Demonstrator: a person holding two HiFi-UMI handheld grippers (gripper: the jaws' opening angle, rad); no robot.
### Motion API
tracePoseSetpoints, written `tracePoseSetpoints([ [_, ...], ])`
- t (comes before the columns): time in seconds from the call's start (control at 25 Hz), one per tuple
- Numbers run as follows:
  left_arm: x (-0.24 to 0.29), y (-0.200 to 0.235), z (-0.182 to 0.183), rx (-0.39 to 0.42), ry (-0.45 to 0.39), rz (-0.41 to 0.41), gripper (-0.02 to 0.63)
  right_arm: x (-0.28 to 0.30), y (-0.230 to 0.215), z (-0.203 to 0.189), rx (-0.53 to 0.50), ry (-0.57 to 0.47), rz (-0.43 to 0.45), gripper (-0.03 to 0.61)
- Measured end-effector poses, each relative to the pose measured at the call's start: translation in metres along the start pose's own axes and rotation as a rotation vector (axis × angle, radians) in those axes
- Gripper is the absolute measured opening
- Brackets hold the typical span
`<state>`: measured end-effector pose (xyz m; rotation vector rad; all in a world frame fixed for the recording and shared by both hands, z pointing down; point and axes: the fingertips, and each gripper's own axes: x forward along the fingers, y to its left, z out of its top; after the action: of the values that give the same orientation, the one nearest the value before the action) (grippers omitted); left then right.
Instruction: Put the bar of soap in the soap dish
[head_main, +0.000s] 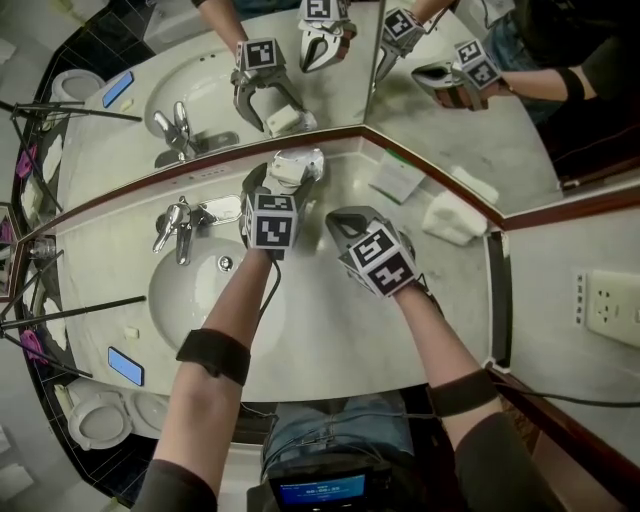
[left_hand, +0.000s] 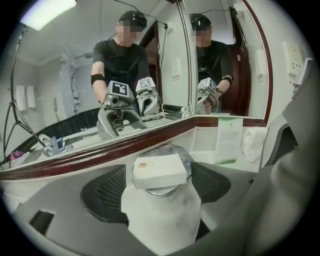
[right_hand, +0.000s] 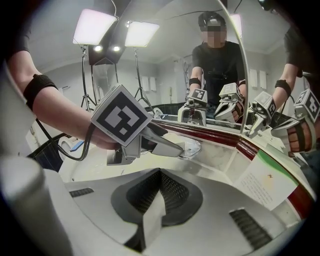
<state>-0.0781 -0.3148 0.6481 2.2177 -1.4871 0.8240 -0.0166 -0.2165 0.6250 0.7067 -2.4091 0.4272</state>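
A white boxed bar of soap (left_hand: 159, 170) lies flat on the clear glass soap dish (left_hand: 186, 156) at the back of the marble counter, just under the mirror's red-brown ledge. My left gripper (left_hand: 160, 201) is open, its pads apart on either side of the soap and not touching it. From the head view the soap (head_main: 288, 170) and dish (head_main: 312, 158) sit just past the left gripper (head_main: 285, 182). My right gripper (head_main: 345, 222) hovers to the right of the left one, shut and empty (right_hand: 159, 192). The left gripper (right_hand: 167, 145) shows in the right gripper view, at the dish (right_hand: 194, 148).
A chrome tap (head_main: 178, 228) and round basin (head_main: 200, 300) lie to the left. A green-edged card (head_main: 397, 178) and a folded white towel (head_main: 450, 218) stand at the back right. The mirror (head_main: 300, 60) runs along the back, and a wall socket (head_main: 610, 305) is at the far right.
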Motion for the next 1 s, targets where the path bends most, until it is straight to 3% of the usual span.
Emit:
tracePoseSetpoints([
  [0.2,-0.027,-0.004,-0.010,0.004,0.029,0.010,0.401,-0.011,0.008,0.001,0.013,-0.004,-0.008,0.018],
  [0.28,-0.050,-0.006,-0.007,0.016,0.019,0.012,0.325,-0.020,0.013,0.004,0.023,-0.010,-0.014,0.018],
  [0.36,-0.075,-0.010,0.000,0.028,-0.005,0.007,0.187,-0.029,0.019,0.009,0.024,-0.016,-0.019,0.018],
  [0.44,-0.098,-0.015,0.007,0.016,-0.031,-0.015,0.099,-0.039,0.027,0.018,0.019,-0.026,-0.022,0.018],
  [0.6,-0.144,-0.026,0.011,-0.034,-0.074,-0.054,0.003,-0.060,0.048,0.027,0.022,-0.035,-0.025,0.018],
  [1.0,-0.230,-0.052,-0.017,-0.143,-0.143,-0.096,0.003,-0.106,0.080,0.033,0.059,-0.078,-0.057,0.018],
])
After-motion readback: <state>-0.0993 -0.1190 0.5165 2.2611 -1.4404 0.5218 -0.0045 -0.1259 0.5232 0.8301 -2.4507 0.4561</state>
